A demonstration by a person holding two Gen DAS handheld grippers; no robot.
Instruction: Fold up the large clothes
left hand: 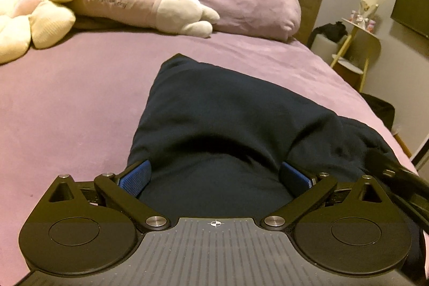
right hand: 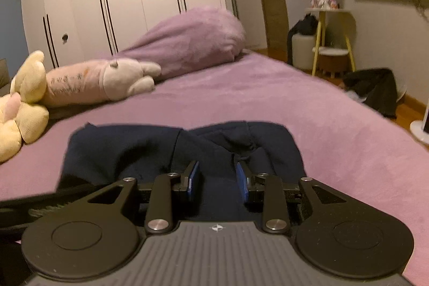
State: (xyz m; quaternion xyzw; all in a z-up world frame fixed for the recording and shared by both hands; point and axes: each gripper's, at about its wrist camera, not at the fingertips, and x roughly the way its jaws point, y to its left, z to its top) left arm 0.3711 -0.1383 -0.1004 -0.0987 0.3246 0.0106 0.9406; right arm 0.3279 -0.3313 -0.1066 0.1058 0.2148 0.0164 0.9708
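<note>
- Dark navy garment (left hand: pixel 230 125) lies bunched on the purple bed (left hand: pixel 67 103), near its front edge
- Left gripper (left hand: pixel 214 178): jaws fully spread, cloth between the pads, nothing clamped
- Right gripper (right hand: pixel 217 178): jaws partly open over the fabric, no grip
- Step, as judged: regrasping between folds
- Next: locate an edge, close on it

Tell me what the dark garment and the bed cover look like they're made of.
Navy garment: probably thick cotton fleece, matte; soft rounded folds, no sheen. Purple bed cover: seemingly plush, velvety fabric; a fine napped surface.
</note>
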